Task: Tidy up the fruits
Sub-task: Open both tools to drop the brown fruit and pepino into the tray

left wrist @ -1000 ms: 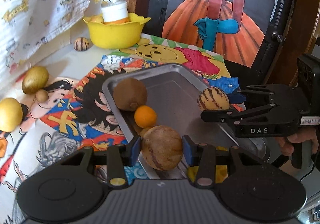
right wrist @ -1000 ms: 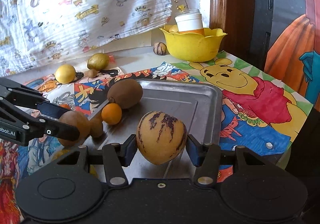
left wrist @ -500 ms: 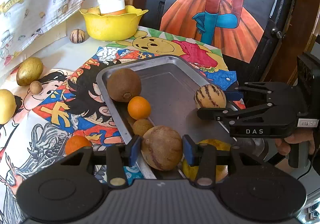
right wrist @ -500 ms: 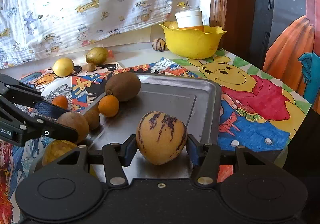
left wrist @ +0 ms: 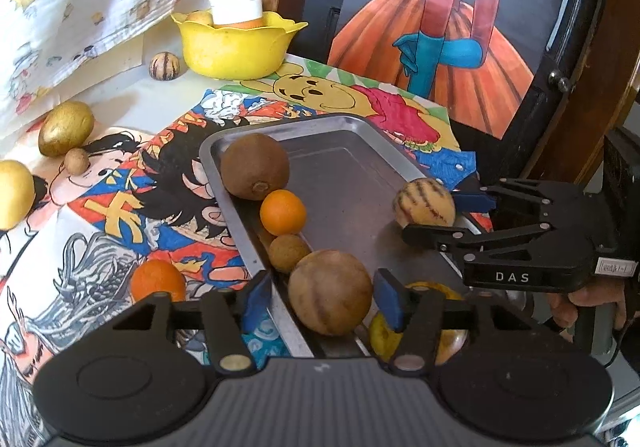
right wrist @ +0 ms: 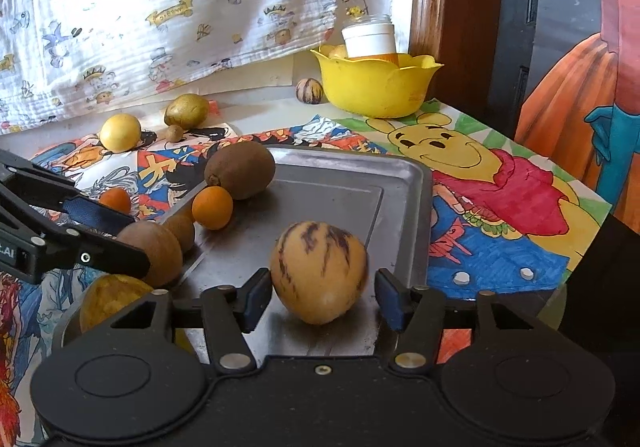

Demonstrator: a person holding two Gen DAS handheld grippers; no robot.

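Observation:
A metal tray (left wrist: 344, 167) (right wrist: 352, 199) holds a large brown kiwi (left wrist: 254, 165), a small orange (left wrist: 283, 212) and a small tan ball fruit (left wrist: 288, 252). My left gripper (left wrist: 320, 297) is open, its pads apart on both sides of a round tan fruit (left wrist: 330, 292) that rests at the tray's near left edge. My right gripper (right wrist: 318, 297) is open around a yellow purple-striped fruit (right wrist: 319, 271), which rests on the tray with gaps to both pads. A yellow fruit (left wrist: 416, 323) lies partly hidden behind the left gripper's right finger.
On the cartoon mat (left wrist: 120, 207) lie an orange (left wrist: 158, 281), a yellow fruit (left wrist: 14, 193), a golden fruit (left wrist: 66, 127) and a small tan ball (left wrist: 76, 160). A yellow bowl (left wrist: 236, 47) with a white-lidded jar stands at the back, a striped nut (left wrist: 164, 65) beside it.
Both grippers have opened: the pads that pressed the tan fruit and the striped fruit now stand apart from them. Both fruits rest on the tray. The left gripper drew back slightly.

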